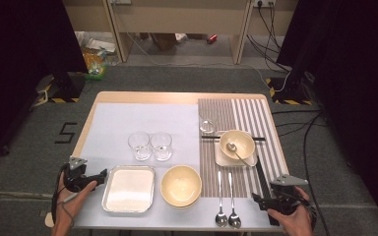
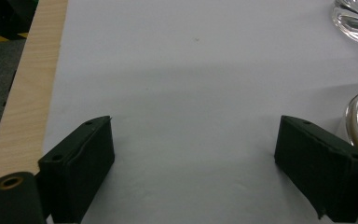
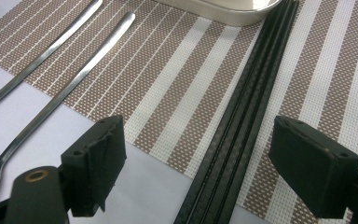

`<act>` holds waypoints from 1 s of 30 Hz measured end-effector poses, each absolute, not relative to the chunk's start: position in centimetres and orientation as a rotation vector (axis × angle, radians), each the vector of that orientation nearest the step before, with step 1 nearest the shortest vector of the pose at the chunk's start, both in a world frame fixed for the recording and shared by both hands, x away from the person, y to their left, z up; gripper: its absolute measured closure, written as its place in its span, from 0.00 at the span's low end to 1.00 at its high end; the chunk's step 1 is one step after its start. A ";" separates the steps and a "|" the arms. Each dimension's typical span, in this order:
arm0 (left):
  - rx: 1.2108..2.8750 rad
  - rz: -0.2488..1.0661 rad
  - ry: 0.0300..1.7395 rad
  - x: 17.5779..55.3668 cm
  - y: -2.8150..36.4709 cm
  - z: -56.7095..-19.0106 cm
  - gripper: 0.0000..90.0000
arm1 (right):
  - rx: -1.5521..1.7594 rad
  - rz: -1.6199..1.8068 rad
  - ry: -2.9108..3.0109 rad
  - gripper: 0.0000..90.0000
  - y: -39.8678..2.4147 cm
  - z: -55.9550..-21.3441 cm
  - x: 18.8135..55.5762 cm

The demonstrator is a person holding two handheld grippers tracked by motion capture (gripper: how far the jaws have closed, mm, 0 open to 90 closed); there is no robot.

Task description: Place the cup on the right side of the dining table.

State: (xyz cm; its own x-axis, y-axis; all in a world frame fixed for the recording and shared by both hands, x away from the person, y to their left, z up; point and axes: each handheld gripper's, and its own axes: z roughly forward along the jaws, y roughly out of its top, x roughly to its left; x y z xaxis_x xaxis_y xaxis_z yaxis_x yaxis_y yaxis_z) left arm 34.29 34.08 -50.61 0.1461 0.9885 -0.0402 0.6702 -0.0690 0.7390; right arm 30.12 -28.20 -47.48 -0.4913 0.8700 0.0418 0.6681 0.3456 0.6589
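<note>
The black chopsticks [image 3: 242,140] lie on the striped placemat [image 3: 177,93], their long axis running straight away from the right hand-held gripper [image 3: 198,158], whose spread jaws straddle their near end without touching. The left hand-held gripper [image 2: 193,158], also spread, hovers over bare worktop [image 2: 168,70] beside the metal tray [image 1: 129,189], well apart from them.

three glasses [image 1: 141,145], two bowls [image 1: 180,185], perhaps three spoons [image 1: 221,216]
</note>
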 end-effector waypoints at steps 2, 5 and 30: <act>1.807 0.658 1.588 34.3 34.1 -50.6 0.12 | 1.355 0.897 2.297 0.21 -28.2 -47.6 30.0; 1.807 0.658 1.588 34.3 34.1 -50.6 0.12 | 1.359 0.888 2.292 0.21 -28.2 -47.6 29.8; 1.804 0.659 1.584 34.3 34.1 -50.6 0.12 | 1.309 0.881 2.258 0.19 -28.4 -49.0 29.0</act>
State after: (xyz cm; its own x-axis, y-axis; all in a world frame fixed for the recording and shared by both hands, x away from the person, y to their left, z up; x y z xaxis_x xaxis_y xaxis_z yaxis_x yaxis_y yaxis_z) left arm 34.28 34.11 -50.64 0.1479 0.9881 -0.0416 0.6667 -0.0685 0.7422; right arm 28.99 -28.37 -48.98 -0.4911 0.8710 -0.0164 0.6300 0.3681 0.6838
